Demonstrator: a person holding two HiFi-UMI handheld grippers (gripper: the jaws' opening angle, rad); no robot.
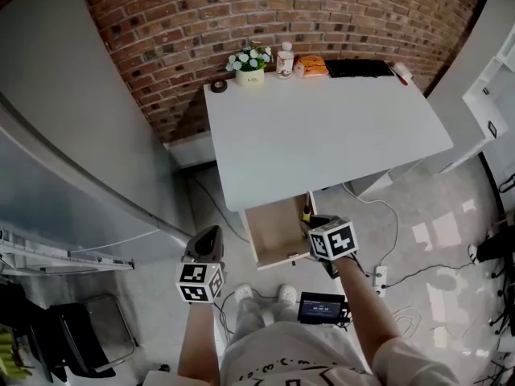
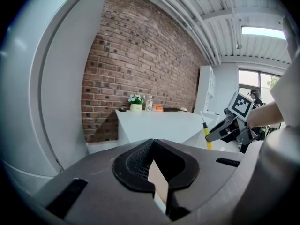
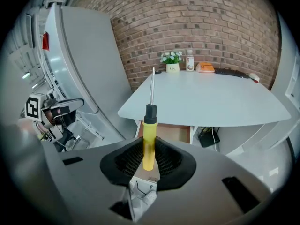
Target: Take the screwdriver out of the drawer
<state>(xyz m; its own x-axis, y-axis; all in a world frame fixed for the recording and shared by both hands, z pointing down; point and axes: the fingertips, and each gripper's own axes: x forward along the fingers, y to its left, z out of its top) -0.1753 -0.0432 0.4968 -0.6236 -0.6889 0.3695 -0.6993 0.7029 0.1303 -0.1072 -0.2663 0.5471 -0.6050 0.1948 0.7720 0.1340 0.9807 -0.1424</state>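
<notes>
Two grippers here, one in each hand, and only one of them is carrying anything. On my right gripper (image 3: 149, 159) the fingers are pinching the yellow handle of the screwdriver (image 3: 150, 121) low down near its butt end. The black collar and thin metal shaft stick out away from me toward the brick wall (image 3: 197, 18).

From the head view, the screwdriver sits over the right side of the drawer (image 1: 273, 233). That drawer stands open under the near edge of the white desk (image 1: 322, 143). From the left gripper view the screwdriver stands roughly upright, tip up, with the handle about level with the desk edge.

My left gripper (image 2: 157, 167) hangs off to the left of the drawer, apart from it. Its fingers are pressed close together with nothing between them.

Along the far edge of the desk, left to right, I can see:
- a roll of tape (image 1: 218, 85)
- a little pot of white flowers (image 1: 250, 75)
- a bottle (image 1: 285, 61)
- an orange packet (image 1: 312, 66)
- a black keyboard (image 1: 358, 67)

Down on the floor near my shoes (image 1: 261, 294) there's a small black box (image 1: 322, 305) with a screen.
</notes>
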